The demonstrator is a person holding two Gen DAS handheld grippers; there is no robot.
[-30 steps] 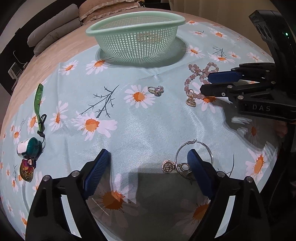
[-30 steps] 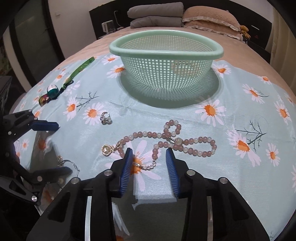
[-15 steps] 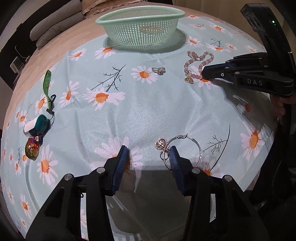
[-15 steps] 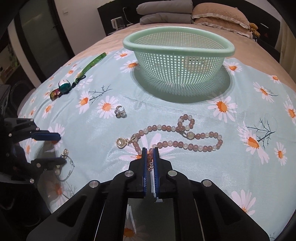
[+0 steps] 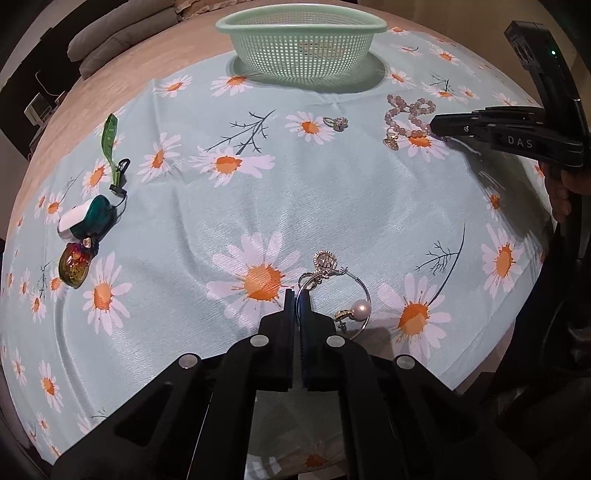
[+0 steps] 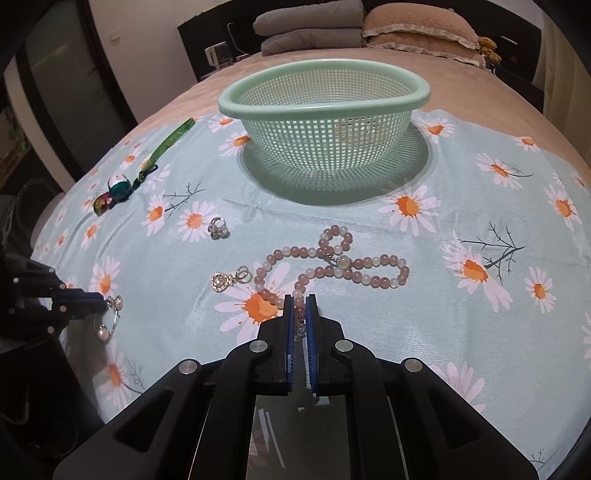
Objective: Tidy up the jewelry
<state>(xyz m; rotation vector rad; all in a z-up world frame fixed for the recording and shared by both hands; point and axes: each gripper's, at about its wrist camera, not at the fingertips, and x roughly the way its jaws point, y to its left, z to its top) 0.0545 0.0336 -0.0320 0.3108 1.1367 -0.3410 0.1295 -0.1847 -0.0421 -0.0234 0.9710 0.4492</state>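
Note:
My left gripper is shut on the rim of a silver hoop earring with a pearl and a round charm, low over the daisy cloth; it also shows in the right wrist view. My right gripper is shut on the near end of a pink bead necklace, whose gold pendant lies on the cloth. The necklace and right gripper show in the left wrist view. A small ring lies loose. The green mesh basket stands behind.
A green strap with a teal case and a red-gold charm lies at the cloth's left. Folded blankets and pillows sit at the bed's head. The cloth's front edge drops off near both grippers.
Both grippers went from open to shut: the right one closed on the necklace end first, then the left one closed on the hoop earring. Both pulled back slightly.

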